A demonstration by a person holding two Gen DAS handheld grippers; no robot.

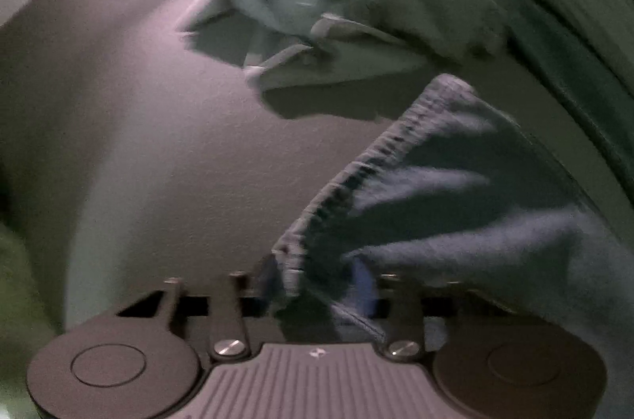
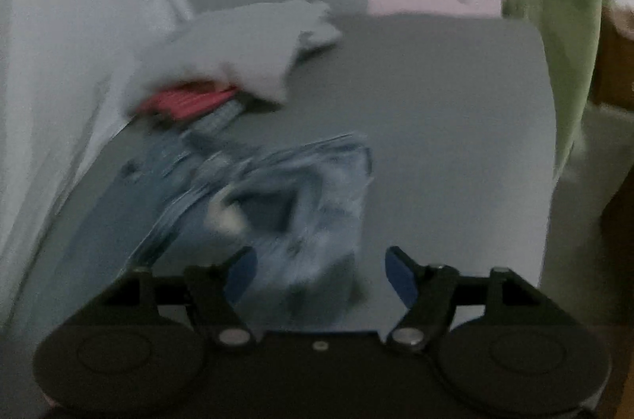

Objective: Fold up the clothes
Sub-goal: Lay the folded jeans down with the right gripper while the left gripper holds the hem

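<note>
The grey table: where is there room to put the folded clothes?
Bare grey table lies right of the blue garment, up to the green cloth. The left is crowded: a white cloth over something red.

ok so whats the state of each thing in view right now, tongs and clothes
left tongs: shut on the blue garment's gathered hem
blue garment: lifted, bunched, hanging from the left tongs
green garment: crumpled, unfolded on the table
right tongs: open, holding nothing
jeans: rumpled on the table, just ahead of the open tongs, blurred
white cloth: crumpled heap at the back of the table
table: grey top, partly covered by clothes
</note>
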